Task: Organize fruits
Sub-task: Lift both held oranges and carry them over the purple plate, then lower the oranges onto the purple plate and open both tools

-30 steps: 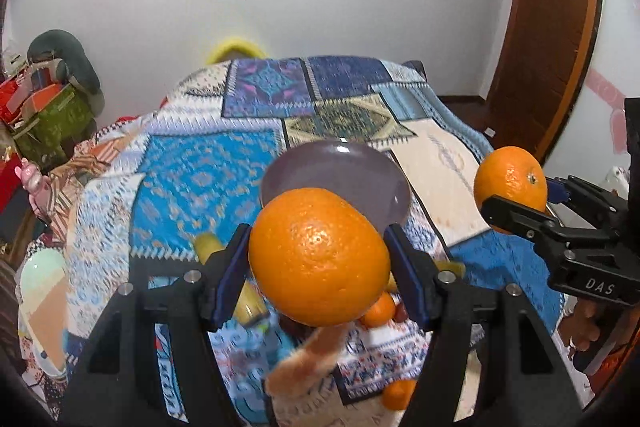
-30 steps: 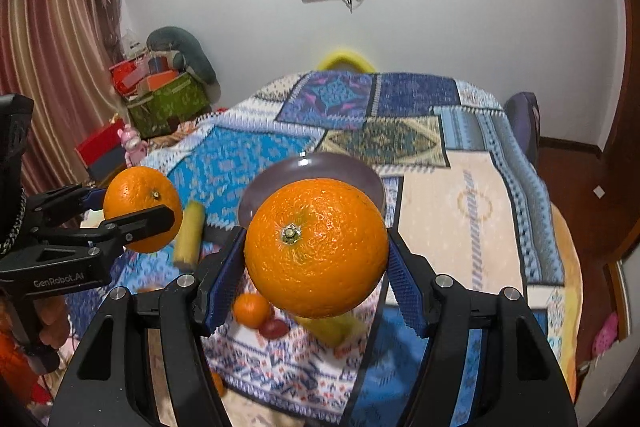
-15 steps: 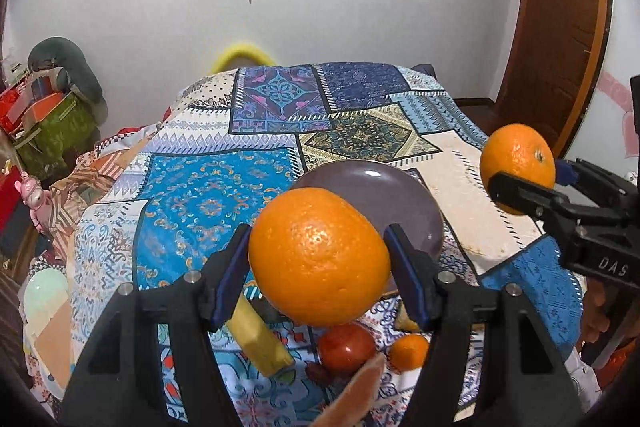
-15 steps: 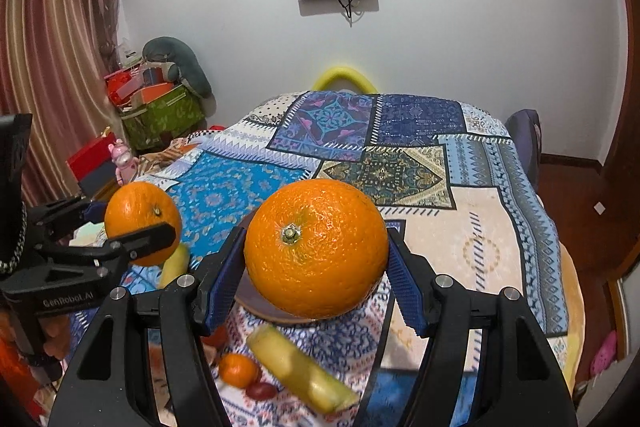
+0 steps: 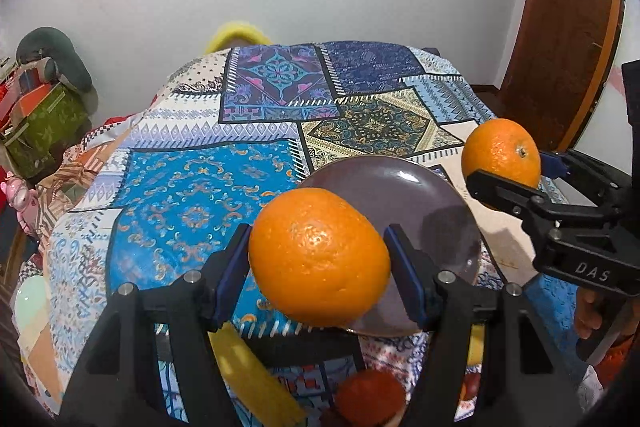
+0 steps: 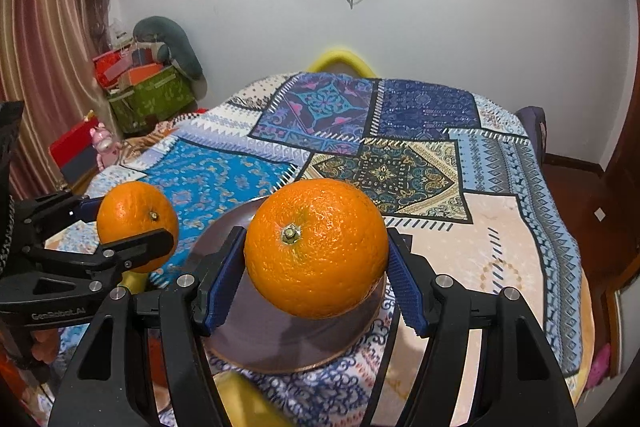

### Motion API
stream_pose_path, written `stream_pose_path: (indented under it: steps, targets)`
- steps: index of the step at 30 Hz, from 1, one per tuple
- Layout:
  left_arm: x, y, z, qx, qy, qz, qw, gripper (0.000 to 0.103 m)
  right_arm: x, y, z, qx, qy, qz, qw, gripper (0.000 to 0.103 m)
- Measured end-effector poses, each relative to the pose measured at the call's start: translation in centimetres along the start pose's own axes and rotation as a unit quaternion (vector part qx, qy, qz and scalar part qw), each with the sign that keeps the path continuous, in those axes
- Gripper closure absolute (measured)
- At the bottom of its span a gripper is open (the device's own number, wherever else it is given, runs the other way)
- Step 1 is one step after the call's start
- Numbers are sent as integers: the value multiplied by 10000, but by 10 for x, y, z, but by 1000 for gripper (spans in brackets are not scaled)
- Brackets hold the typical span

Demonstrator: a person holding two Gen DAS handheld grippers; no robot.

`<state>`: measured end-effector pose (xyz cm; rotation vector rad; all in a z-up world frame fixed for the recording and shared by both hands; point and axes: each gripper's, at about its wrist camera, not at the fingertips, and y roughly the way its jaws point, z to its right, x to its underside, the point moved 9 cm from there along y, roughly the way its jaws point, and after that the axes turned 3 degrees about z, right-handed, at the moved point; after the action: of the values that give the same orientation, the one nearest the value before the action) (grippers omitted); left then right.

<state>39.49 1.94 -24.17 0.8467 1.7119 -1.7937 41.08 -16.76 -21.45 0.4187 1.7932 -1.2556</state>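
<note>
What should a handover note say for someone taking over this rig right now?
Left tool: shut on an orange, held above the near part of the plate.
Right tool: shut on a second orange, also above the plate.
The plate is bare; it lies on the patterned cloth.
Loose on the cloth in front of the plate: a banana, a red fruit.
Done: both oranges picked up.
Left: set both oranges down, probably on the plate, then sort the loose fruit.
</note>
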Motion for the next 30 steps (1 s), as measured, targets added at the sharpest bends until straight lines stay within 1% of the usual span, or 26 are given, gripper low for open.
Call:
stream_pose_path:
  steps: [6, 12, 17, 23, 30]
  targets:
    - [0, 25, -4, 63, 0, -203, 9998, 37, 5, 28, 7, 13, -9, -211, 9998, 39]
    - [3, 49, -6, 122, -40, -520, 9986, 37, 12, 51, 12, -3, -2, -439, 9990, 39]
    - [9, 66, -2, 326, -55, -797, 9963, 37, 20, 68, 17, 8, -14, -707, 9975, 39]
    - [15, 80, 3, 266, 111, -1053, 9940, 37, 29, 78, 19, 35, -117, -966, 9953, 39]
    - [13, 84, 5, 253, 170, -1041, 9941, 37, 37, 84, 20, -48, -154, -1102, 9938, 39]
